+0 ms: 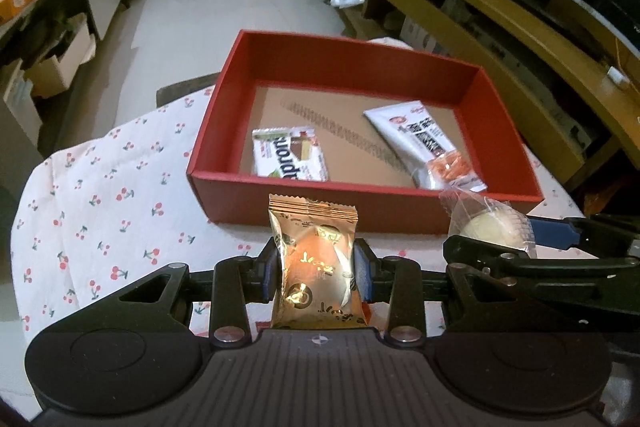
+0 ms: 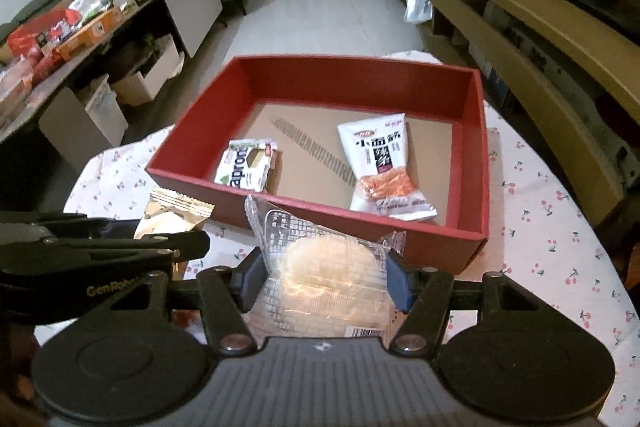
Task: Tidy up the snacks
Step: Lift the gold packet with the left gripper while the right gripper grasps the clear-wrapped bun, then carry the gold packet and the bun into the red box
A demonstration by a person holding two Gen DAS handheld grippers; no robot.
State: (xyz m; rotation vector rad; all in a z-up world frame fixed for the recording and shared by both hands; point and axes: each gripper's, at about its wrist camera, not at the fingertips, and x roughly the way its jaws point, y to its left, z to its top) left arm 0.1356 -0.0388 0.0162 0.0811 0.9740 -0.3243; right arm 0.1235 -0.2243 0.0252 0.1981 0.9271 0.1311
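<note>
On the near left of the cherry-print cloth (image 1: 100,187), the left gripper (image 1: 316,271) is closed narrow on a gold foil snack packet (image 1: 314,259), its blue pads pinching the pouch at the sides around the bulge in the middle. That packet looks light and crinkly, slick on the outside — squeezing at the puffed centre seems the surest hold, since the crimped ends would likely slip.

Just beyond, the red box (image 2: 472,187) sits on the cloth with a wafer packet (image 2: 246,167) at its near left and a white noodle-snack packet (image 2: 380,163) further right.

To the right, the right gripper (image 2: 324,279) stands about half open, clamped on a clear-wrapped round pastry (image 2: 328,267) — soft and probably crushable, so a gentle side grip across its width suits it. Both snacks are held near the box's near wall, not yet inside.
</note>
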